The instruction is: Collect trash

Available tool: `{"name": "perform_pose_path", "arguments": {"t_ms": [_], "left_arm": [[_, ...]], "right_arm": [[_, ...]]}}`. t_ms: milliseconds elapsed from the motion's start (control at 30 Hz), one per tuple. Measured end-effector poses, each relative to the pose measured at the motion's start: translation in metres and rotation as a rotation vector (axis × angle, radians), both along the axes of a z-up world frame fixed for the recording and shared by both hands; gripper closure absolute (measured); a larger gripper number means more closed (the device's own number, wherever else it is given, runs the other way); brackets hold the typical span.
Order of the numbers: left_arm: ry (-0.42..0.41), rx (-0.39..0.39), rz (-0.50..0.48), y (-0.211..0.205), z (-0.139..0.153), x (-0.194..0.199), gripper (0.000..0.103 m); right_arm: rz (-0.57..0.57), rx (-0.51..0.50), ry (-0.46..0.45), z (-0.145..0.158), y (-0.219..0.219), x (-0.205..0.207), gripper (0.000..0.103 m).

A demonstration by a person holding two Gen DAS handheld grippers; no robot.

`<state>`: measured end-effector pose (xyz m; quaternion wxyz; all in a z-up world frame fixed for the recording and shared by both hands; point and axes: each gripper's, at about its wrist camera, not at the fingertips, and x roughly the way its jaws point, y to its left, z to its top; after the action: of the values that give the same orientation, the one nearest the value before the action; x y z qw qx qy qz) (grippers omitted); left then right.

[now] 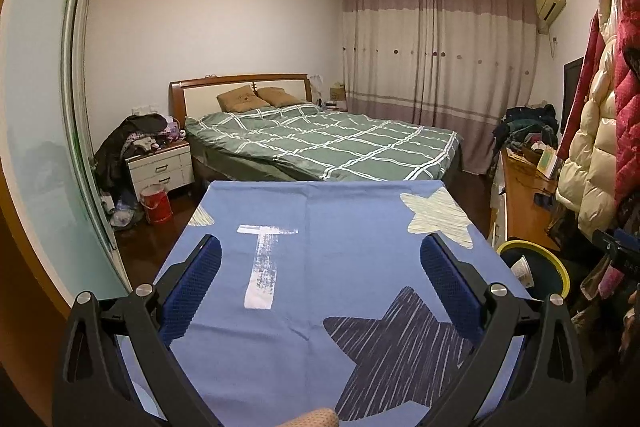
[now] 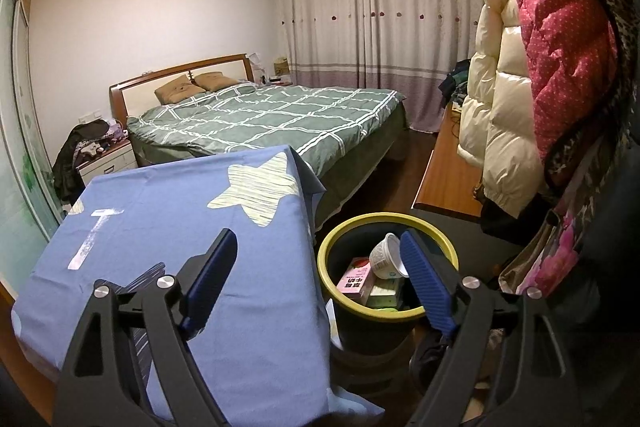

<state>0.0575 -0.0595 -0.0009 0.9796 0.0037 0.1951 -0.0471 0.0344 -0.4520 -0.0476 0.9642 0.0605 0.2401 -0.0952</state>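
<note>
A dark trash bin with a yellow rim [image 2: 332,243] stands on the floor right of the table. Inside lie a white paper cup [image 2: 385,254], a pink carton [image 2: 354,277] and a pale green box [image 2: 386,293]. My right gripper [image 2: 318,247] is open and empty, spanning the table's right edge and the bin. My left gripper [image 1: 320,247] is open and empty above the table with the blue star-print cloth [image 1: 340,251]. The bin [image 1: 560,263] with the cup [image 1: 524,269] shows at the right in the left wrist view.
A bed with a green checked quilt [image 1: 340,143] lies beyond the table. A nightstand piled with clothes [image 1: 160,167] and a red bucket [image 1: 156,205] stand at the left. Hanging coats [image 2: 520,87] and a wooden desk [image 2: 448,179] crowd the right side.
</note>
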Motion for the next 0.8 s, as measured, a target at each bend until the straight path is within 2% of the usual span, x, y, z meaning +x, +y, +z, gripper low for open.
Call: {"name": "perform_pose_path", "arguments": {"t_ms": [800], "left_arm": [[0.014, 0.016, -0.016, -0.0076, -0.0067, 0.0054, 0.005]], "right_arm": [[-0.001, 0.002, 0.019, -0.0027, -0.0044, 0.0059, 0.023]]}}
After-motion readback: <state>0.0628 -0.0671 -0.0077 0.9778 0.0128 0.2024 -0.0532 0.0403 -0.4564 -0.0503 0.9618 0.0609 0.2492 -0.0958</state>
